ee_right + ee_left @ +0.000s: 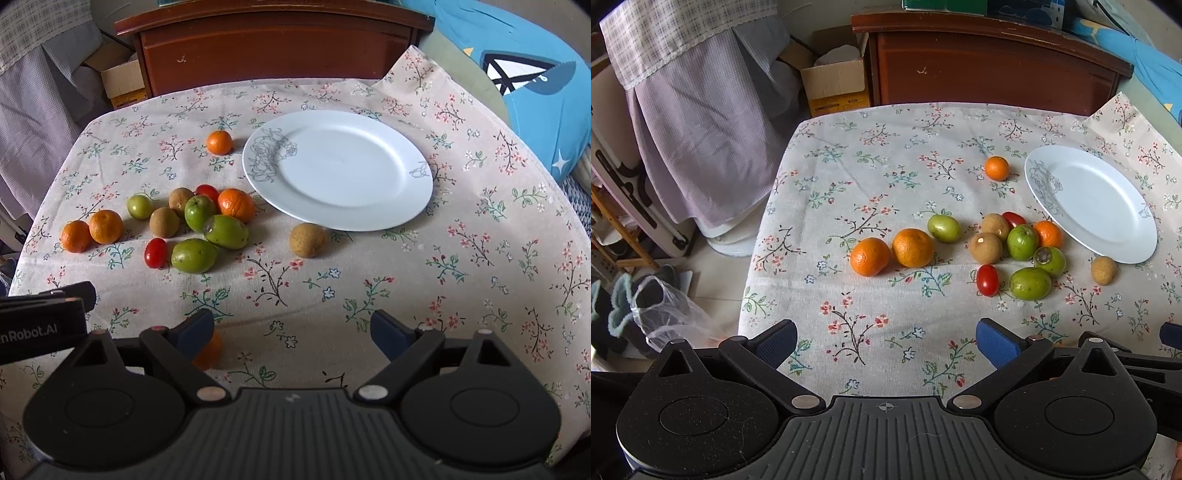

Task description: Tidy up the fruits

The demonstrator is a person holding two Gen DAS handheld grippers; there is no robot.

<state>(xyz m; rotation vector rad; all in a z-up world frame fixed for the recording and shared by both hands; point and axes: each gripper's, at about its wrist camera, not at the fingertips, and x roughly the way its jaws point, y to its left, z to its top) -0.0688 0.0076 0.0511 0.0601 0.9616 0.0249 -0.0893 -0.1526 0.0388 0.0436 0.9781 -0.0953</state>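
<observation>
A white plate (340,173) lies on the flowered tablecloth with nothing on it. To its left lies a cluster of green fruits (225,230), brown longans (164,221), cherry tomatoes (156,252) and an orange (236,204). Two more oranges (913,247) sit further left, a small one (219,142) lies behind, and a lone longan (307,240) is in front of the plate. My right gripper (291,328) is open near the front edge; a small orange (209,353) lies partly hidden under its left finger. My left gripper (886,341) is open over bare cloth.
A wooden cabinet (273,48) stands behind the table, with a cardboard box (834,85) and a cloth-covered object (701,129) to the left. A blue cushion (535,85) lies at the right. The table's left edge (757,240) drops to a cluttered floor.
</observation>
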